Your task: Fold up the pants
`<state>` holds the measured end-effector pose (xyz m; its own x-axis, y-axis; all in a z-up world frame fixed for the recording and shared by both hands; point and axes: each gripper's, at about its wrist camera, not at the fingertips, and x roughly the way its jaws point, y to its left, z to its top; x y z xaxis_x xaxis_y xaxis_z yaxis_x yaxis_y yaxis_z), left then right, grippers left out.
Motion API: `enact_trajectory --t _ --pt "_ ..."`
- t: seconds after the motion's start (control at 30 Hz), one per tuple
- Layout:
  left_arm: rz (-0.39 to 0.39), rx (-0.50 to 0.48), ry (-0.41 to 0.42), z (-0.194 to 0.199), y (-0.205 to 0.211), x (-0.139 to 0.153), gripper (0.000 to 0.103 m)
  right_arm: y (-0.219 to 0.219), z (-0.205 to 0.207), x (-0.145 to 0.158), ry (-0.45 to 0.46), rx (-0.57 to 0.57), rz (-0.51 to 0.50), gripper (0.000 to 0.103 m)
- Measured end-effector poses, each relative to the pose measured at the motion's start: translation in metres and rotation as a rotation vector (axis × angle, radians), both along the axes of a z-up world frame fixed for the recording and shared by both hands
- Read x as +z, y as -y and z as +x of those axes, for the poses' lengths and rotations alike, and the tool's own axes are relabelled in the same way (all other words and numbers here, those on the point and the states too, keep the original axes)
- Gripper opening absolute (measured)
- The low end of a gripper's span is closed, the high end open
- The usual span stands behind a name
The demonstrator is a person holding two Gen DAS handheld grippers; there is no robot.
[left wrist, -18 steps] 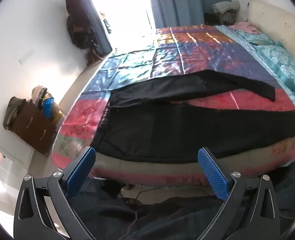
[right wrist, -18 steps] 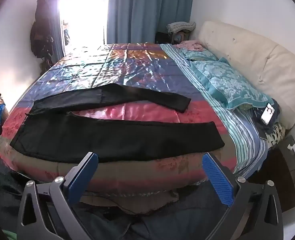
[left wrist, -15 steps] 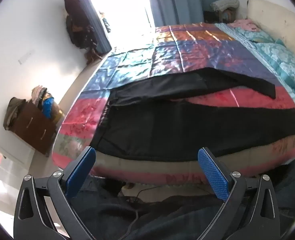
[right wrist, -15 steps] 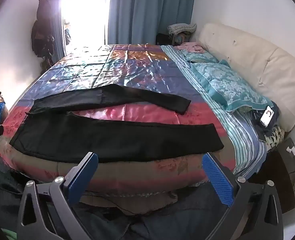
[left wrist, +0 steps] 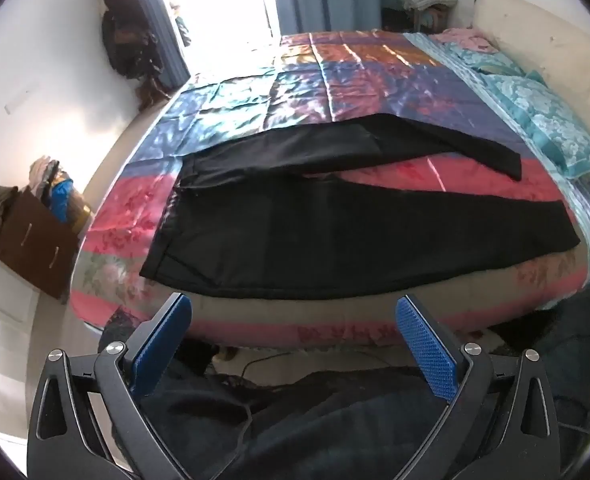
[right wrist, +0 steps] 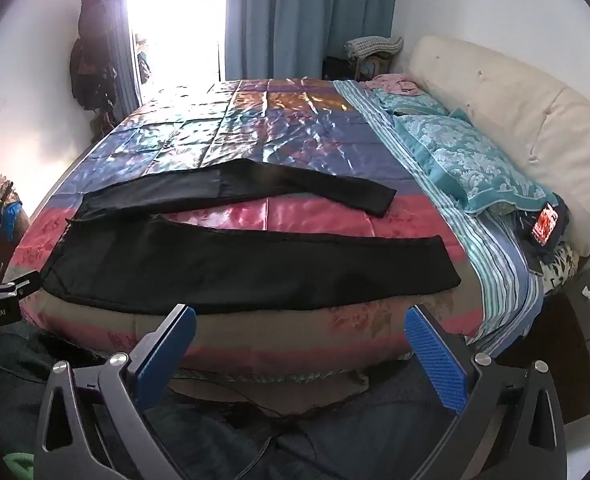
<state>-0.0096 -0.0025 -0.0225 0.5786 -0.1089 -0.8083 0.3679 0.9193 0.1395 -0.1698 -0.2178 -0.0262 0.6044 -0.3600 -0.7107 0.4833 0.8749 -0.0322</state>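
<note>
Hovering grippers (left wrist: 293, 314) (right wrist: 301, 326), jaws wide.

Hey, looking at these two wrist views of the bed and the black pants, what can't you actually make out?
- Window, both views: glare blows out whatever lies outside.
- Phone screen, right wrist view: too small to read.
- Black pants front or back, pockets: fabric too dark in both views.
- Dresser top clutter, left wrist view: small and warped near the fisheye edge.
- Floor under the bed: hidden by dark clothing between each open gripper's fingers.

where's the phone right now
In the right wrist view the phone lies at the right edge of the bed, just past the teal pillow, beside the cream headboard.
</note>
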Motion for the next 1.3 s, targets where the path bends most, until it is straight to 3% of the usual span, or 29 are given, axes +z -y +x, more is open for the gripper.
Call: enact_trajectory --t 0.3,0.4,0.57,0.93,1.3 --pt "-0.045 -0.014 0.019 0.008 -0.030 0.015 0.102 0.005 -0.014 0.007 0.006 -0.033 0.003 0.103" --pt "-0.046 0.022 0.031 0.007 -0.042 0.020 0.102 0.005 -0.022 0.010 0.008 -0.055 -0.009 0.103" --pt "-0.117 0.061 -0.009 -0.006 -0.054 0.019 0.102 0.005 -0.037 0.014 0.028 -0.088 0.009 0.103" --pt "-0.120 0.051 0.034 -0.024 -0.059 0.026 0.102 0.001 -0.060 0.020 0.053 -0.126 -0.017 0.103" --pt "-0.104 0.051 0.002 -0.022 -0.058 0.019 0.102 0.010 -0.060 0.014 0.004 -0.175 -0.018 0.103"
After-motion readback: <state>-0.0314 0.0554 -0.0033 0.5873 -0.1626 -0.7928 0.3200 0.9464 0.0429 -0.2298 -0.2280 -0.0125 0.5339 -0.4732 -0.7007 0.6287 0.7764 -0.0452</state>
